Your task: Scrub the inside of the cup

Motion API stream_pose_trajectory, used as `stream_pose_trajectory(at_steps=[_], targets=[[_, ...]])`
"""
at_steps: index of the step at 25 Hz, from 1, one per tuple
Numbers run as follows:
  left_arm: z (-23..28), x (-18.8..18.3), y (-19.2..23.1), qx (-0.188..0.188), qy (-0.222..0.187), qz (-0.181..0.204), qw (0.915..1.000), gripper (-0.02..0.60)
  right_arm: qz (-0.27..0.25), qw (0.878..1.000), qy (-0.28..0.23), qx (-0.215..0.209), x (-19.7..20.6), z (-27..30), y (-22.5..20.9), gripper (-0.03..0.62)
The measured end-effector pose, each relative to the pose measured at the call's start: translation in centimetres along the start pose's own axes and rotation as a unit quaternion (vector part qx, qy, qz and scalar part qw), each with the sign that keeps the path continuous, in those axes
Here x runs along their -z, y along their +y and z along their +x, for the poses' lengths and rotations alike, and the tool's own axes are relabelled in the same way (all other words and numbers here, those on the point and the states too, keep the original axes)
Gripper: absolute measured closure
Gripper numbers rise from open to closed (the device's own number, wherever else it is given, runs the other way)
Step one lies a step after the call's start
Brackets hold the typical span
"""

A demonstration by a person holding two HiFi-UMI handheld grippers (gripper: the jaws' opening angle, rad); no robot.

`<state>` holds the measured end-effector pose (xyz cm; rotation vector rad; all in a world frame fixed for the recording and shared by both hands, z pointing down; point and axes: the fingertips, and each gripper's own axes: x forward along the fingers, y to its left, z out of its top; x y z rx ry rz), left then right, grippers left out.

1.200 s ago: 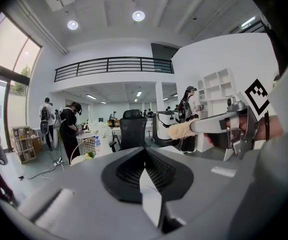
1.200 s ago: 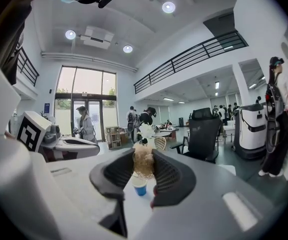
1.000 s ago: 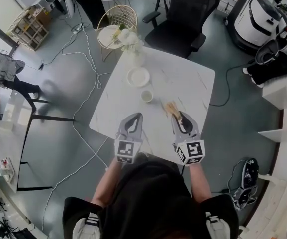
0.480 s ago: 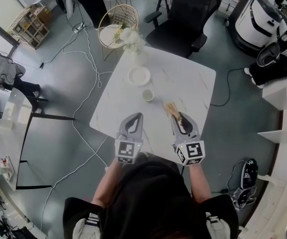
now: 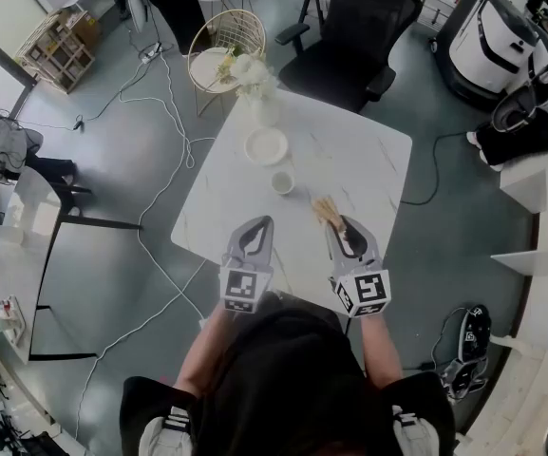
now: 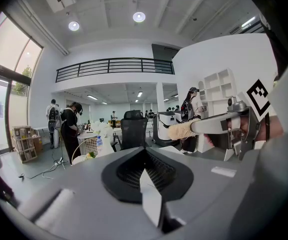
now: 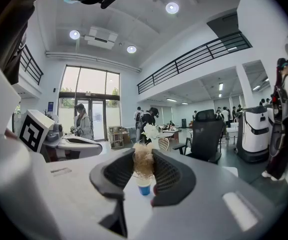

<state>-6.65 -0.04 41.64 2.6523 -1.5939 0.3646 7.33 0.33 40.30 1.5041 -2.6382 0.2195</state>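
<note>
A small cream cup (image 5: 282,182) stands upright on the white marble table (image 5: 368,155), just below a white plate (image 5: 266,145). My right gripper (image 5: 341,228) is shut on a brush with tan bristles (image 5: 328,208); the bristles point toward the cup, a short way from it. In the right gripper view the bristles (image 7: 144,159) stick up between the fingers of the right gripper (image 7: 144,168), and the cup (image 7: 144,186) shows just below them, farther off. My left gripper (image 5: 259,226) is shut and holds nothing, level with the right one near the front edge. Its jaws (image 6: 146,171) meet.
A vase of white flowers (image 5: 254,82) stands at the table's far corner. A black office chair (image 5: 349,36) and a wire chair (image 5: 221,44) stand behind the table. Cables (image 5: 160,112) run across the floor at left. People stand farther back in the room.
</note>
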Motion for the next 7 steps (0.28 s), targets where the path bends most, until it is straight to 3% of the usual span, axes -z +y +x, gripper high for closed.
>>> stream_pose_trajectory(at_steps=[7], targets=[[-0.13,0.25,-0.33,0.001,-0.003,0.0,1.0,0.574,-0.003,1.0,0.002,-0.001,0.68,-0.25,0.11,0.487]])
